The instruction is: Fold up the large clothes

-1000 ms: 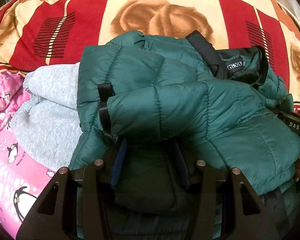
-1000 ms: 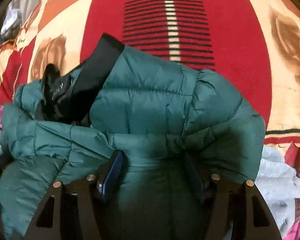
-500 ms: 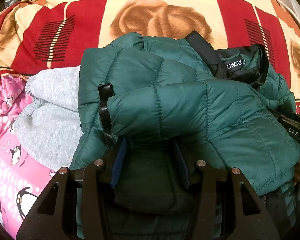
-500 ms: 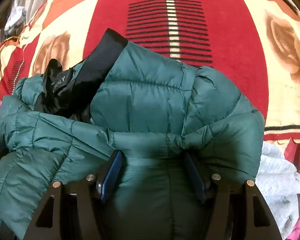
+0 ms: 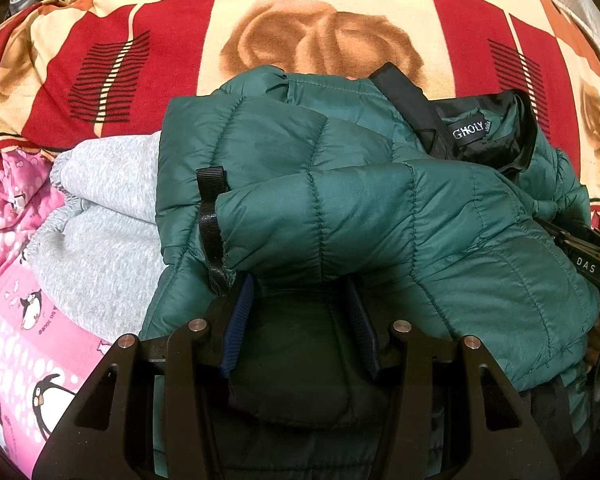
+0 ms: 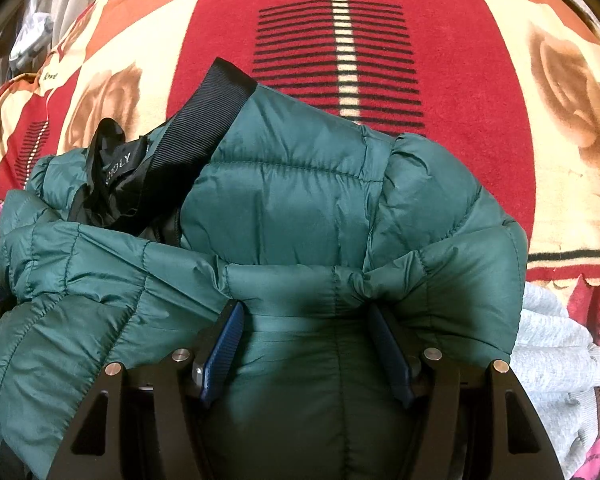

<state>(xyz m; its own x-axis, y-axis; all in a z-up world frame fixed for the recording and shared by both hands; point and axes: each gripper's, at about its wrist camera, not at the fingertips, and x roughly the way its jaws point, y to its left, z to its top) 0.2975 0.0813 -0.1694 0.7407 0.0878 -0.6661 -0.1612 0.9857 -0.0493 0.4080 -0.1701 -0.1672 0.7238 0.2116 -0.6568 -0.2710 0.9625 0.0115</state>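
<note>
A dark green quilted puffer jacket [image 5: 340, 208] lies bunched and folded over, with its black collar and label [image 5: 470, 130] showing at the upper right. My left gripper [image 5: 300, 320] is shut on a thick wad of the jacket's near edge, and its fingertips are hidden under the fabric. In the right wrist view the same jacket [image 6: 300, 208] fills the middle, and my right gripper [image 6: 312, 340] is shut on another bunch of it. The right gripper's body [image 5: 588, 256] shows at the right edge of the left wrist view.
A red, cream and orange rose-print blanket [image 5: 320, 32] covers the bed behind the jacket. A folded grey sweatshirt [image 5: 96, 232] lies under the jacket's left side, on a pink penguin-print cloth [image 5: 16, 340]. The grey sweatshirt also shows in the right wrist view [image 6: 556, 360].
Both grippers have moved back and up a little with the jacket still held, so more blanket shows beyond it. The grips have not changed.
</note>
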